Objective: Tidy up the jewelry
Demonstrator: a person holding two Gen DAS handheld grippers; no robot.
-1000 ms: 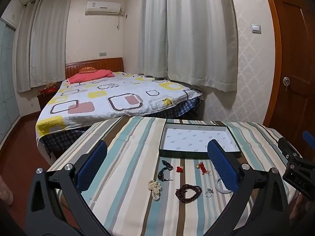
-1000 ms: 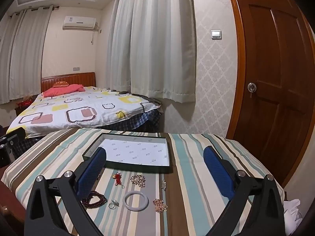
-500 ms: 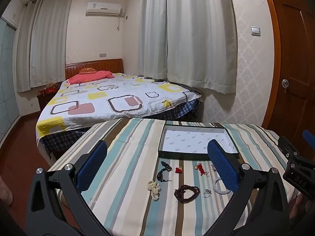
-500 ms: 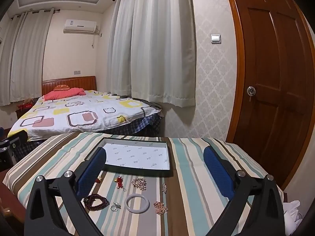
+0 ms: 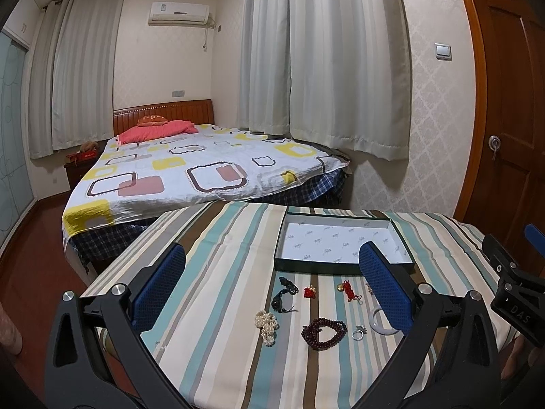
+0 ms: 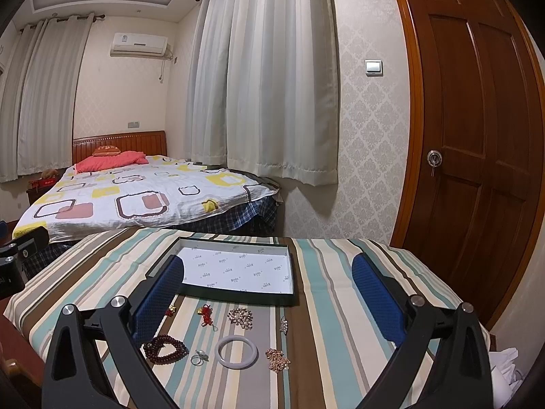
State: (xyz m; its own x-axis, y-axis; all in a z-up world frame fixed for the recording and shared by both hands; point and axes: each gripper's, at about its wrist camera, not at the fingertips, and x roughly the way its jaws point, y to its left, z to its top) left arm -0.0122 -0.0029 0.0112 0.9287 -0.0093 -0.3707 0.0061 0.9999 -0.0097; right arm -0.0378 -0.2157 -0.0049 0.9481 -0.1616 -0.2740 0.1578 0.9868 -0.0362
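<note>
An open dark box point(image 5: 344, 266) with a white printed lining point(image 6: 238, 269) lies empty on the striped table. In front of it lie loose pieces: a pearl string point(image 5: 267, 323), a dark cord bracelet point(image 5: 282, 294), a dark red bead bracelet point(image 5: 323, 333) point(image 6: 165, 347), a small ring point(image 6: 198, 358), a white bangle point(image 6: 237, 352), a red knot charm point(image 6: 206, 314) and a rose-gold chain point(image 6: 277, 359). My left gripper point(image 5: 272, 281) and right gripper point(image 6: 267, 294) are both open and empty, held above the table's near edge.
The table wears a striped cloth point(image 5: 218, 272). A bed point(image 5: 190, 173) stands behind it, curtains point(image 5: 320, 54) on the back wall, a wooden door point(image 6: 477, 136) at the right. The right gripper's body point(image 5: 514, 293) shows at the left wrist view's right edge.
Both grippers have drawn back and risen a little, so the table and jewelry sit lower and smaller in view. Nothing on the table moved.
</note>
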